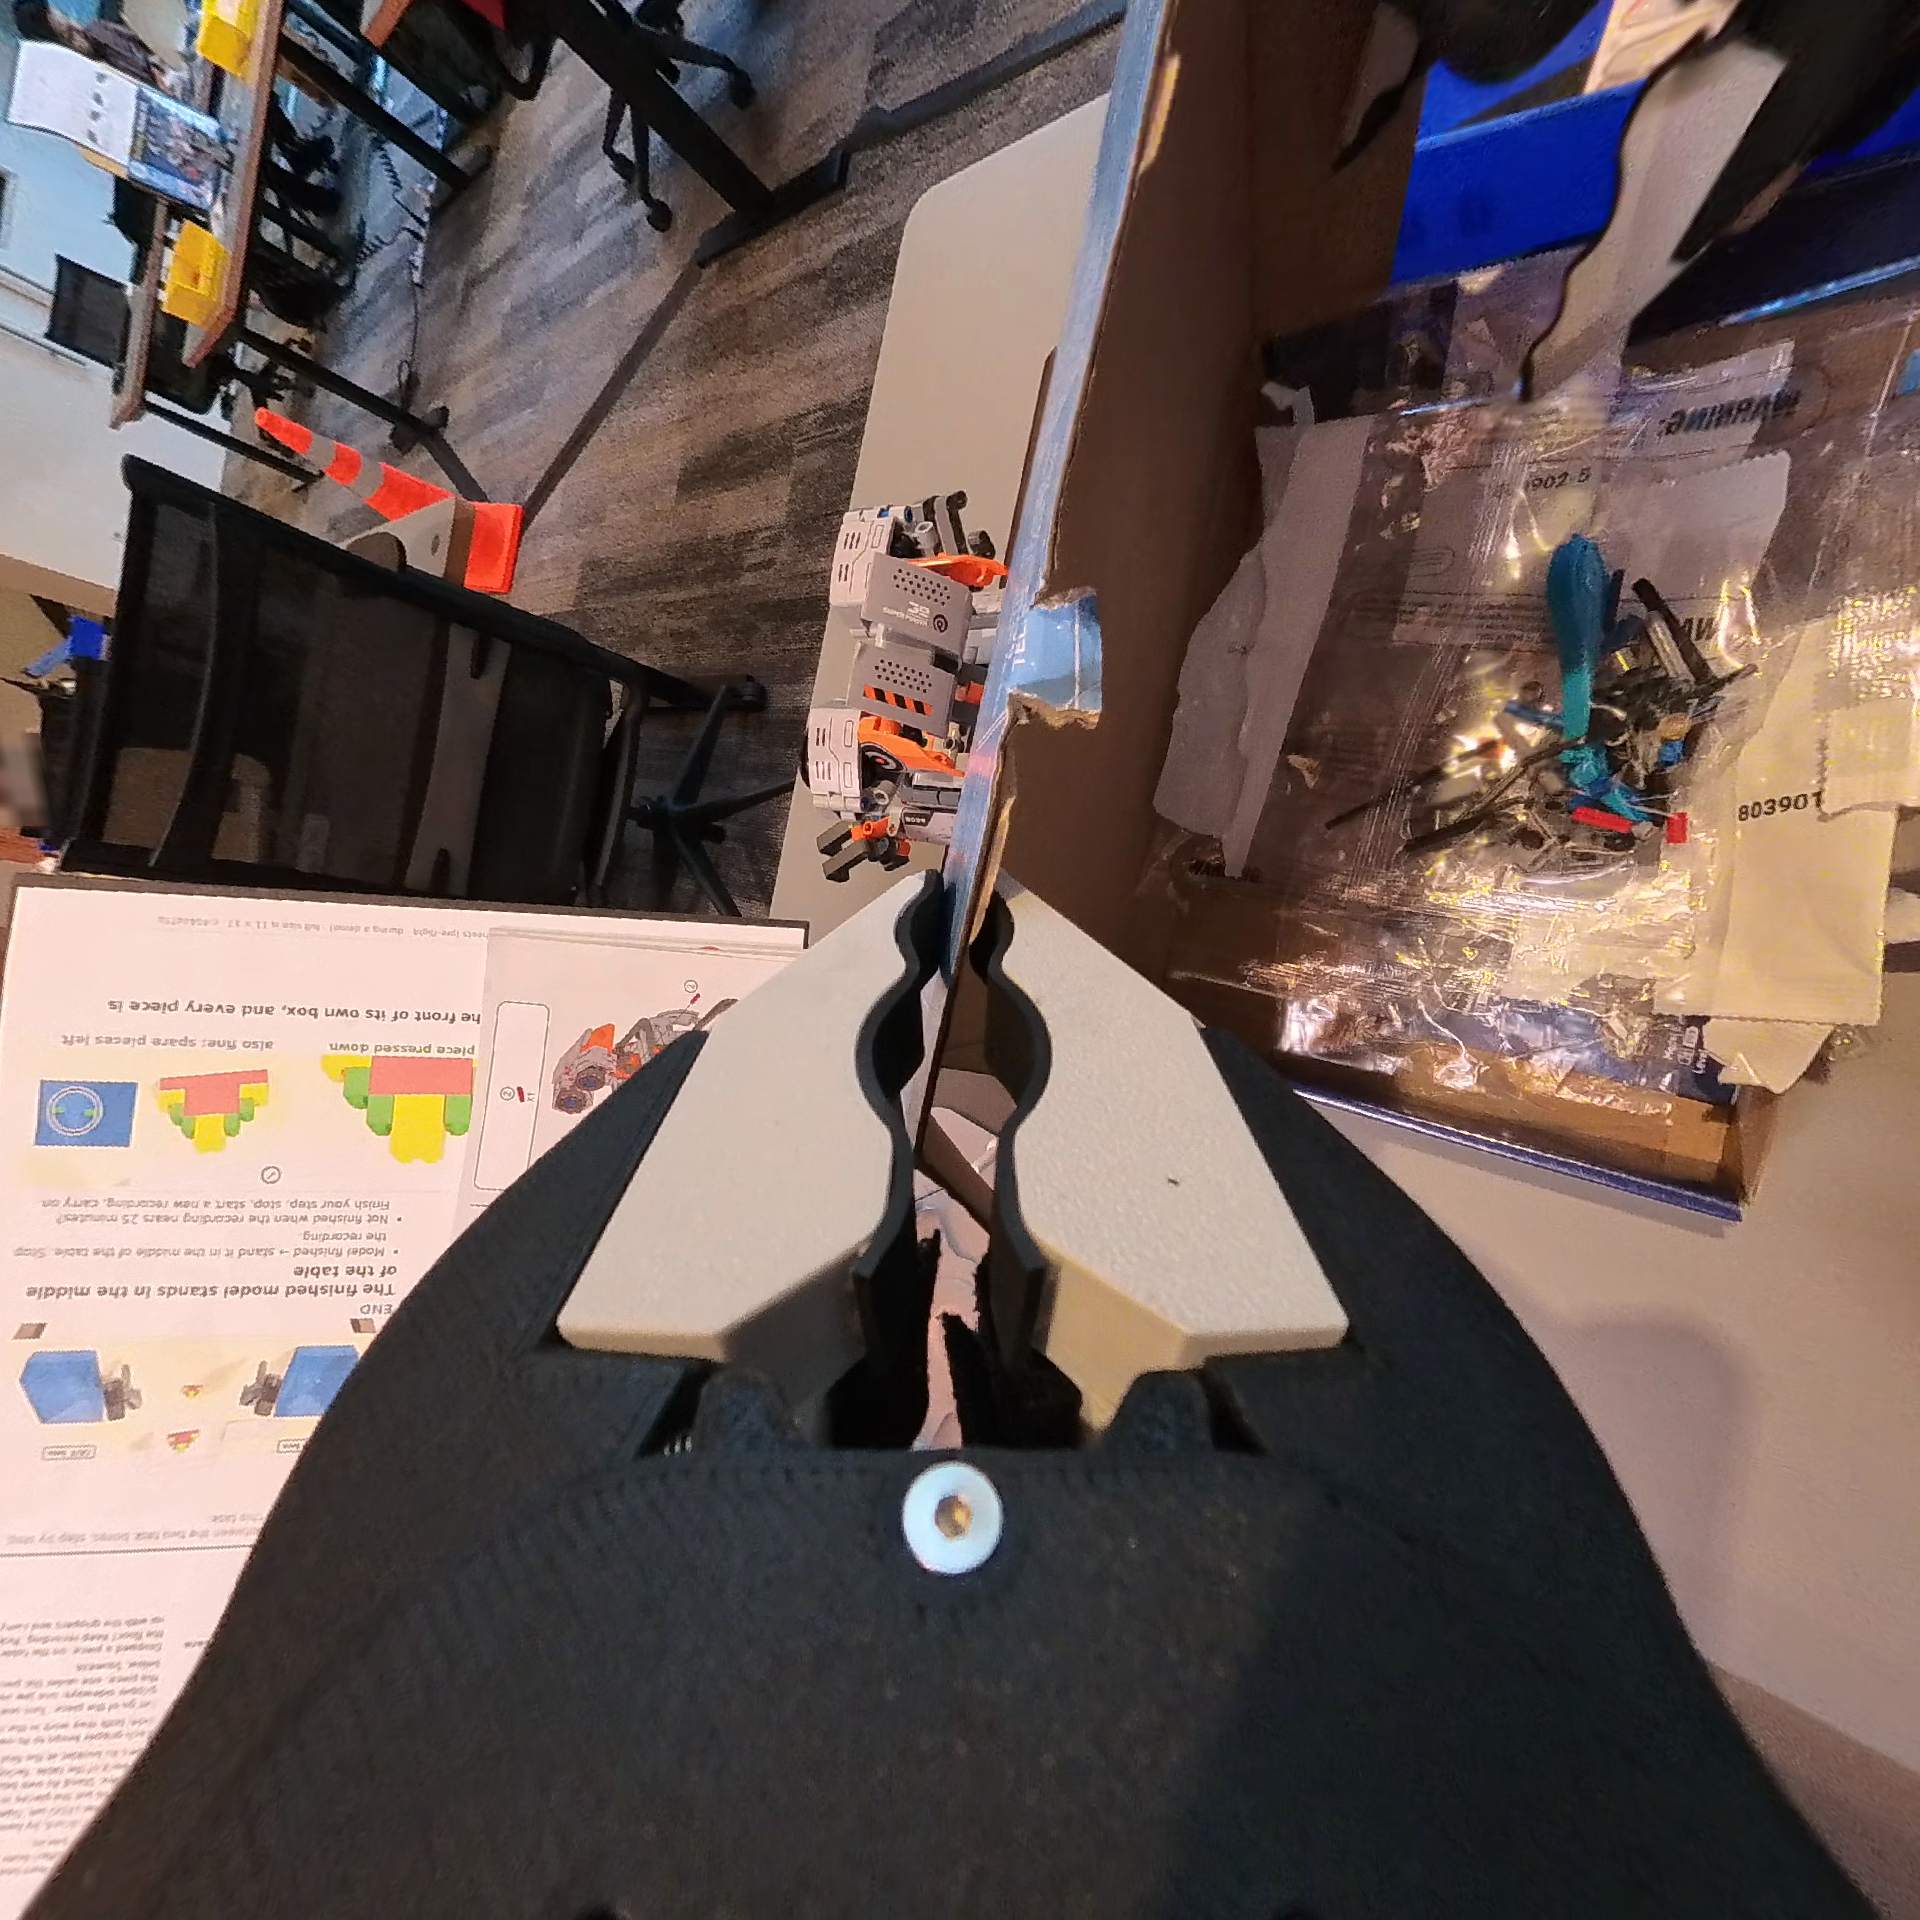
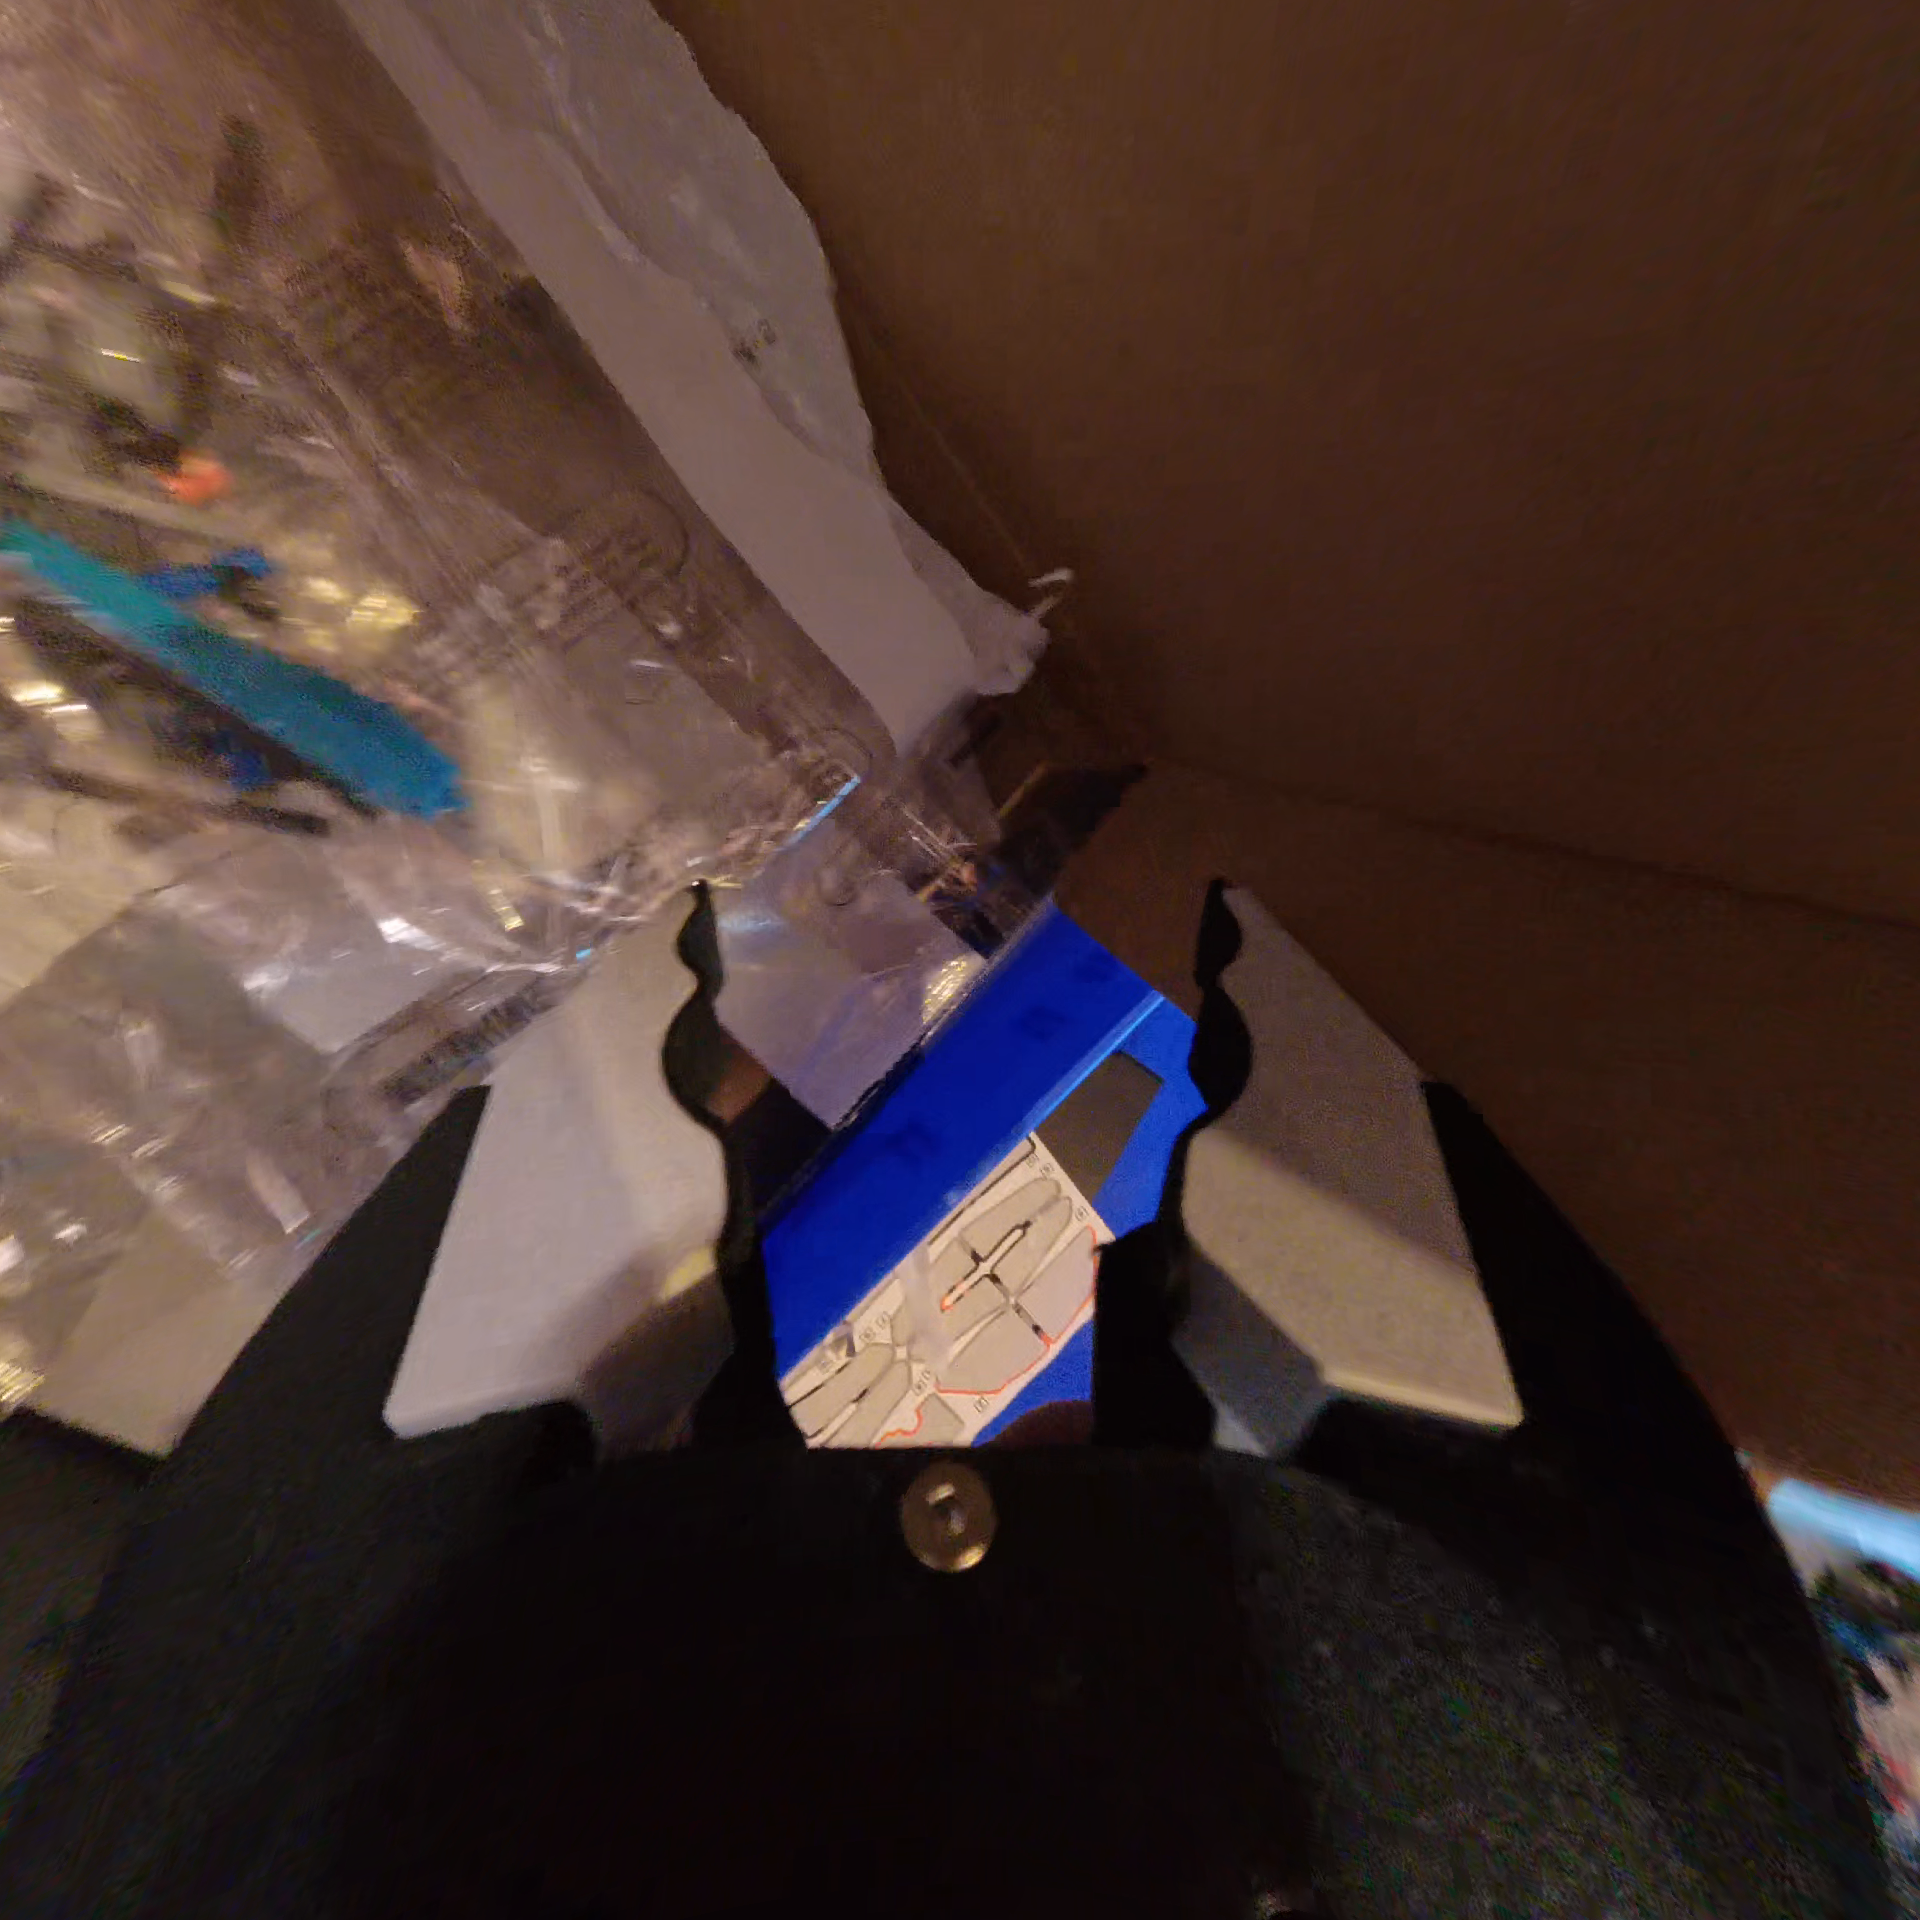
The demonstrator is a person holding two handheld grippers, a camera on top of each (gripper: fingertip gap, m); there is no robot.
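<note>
You've got a pale table (image 1: pixel 1558 1403) carrying an open cardboard box (image 1: pixel 1174 520), a grey-and-orange brick model (image 1: pixel 899 686) just beside the box's flap toward the far edge, and a printed instruction sheet (image 1: pixel 260 1143) at the near-left edge.

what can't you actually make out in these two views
- Left wrist view: the brick model is partly hidden behind the cardboard box flap that the left gripper clamps.
- Left wrist view: small parts in the clear plastic bags are too small and glare-covered to identify.
- Right wrist view: the bags are motion-blurred.
- Right wrist view: the blue booklet is mostly hidden by the open right gripper.
</note>
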